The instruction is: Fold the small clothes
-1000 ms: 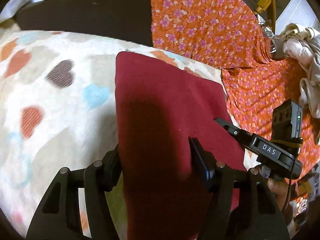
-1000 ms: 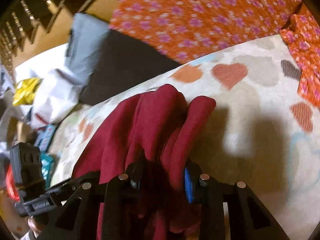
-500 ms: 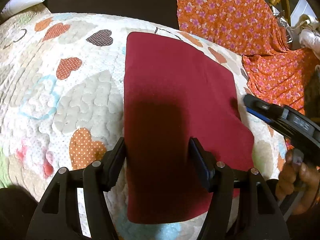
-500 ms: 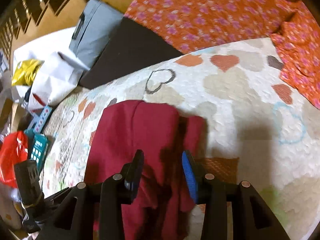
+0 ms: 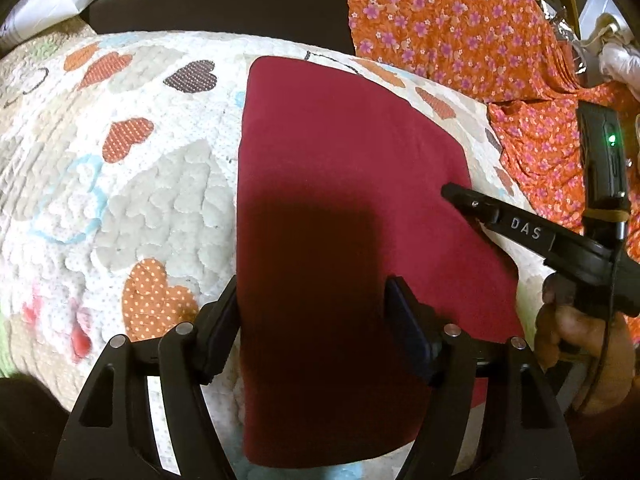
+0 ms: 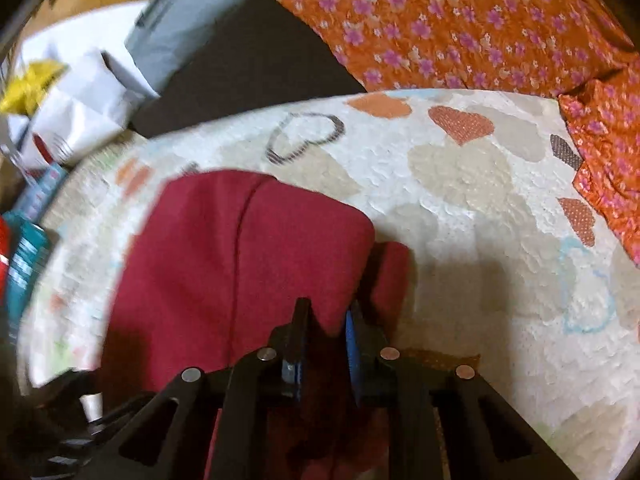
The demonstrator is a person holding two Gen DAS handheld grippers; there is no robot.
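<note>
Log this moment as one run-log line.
step: fold | item: red garment flat on quilt | left gripper: jaws opening, over garment | right gripper: jaws closing on garment edge

Two close wrist fisheyes angled steeply down, both sharing maroon cloth (image 5: 340, 200) on heart quilt (image 5: 120, 200)

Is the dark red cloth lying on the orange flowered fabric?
No, the dark red cloth lies on the heart-patterned quilt, and the orange flowered fabric is beyond it.
</note>
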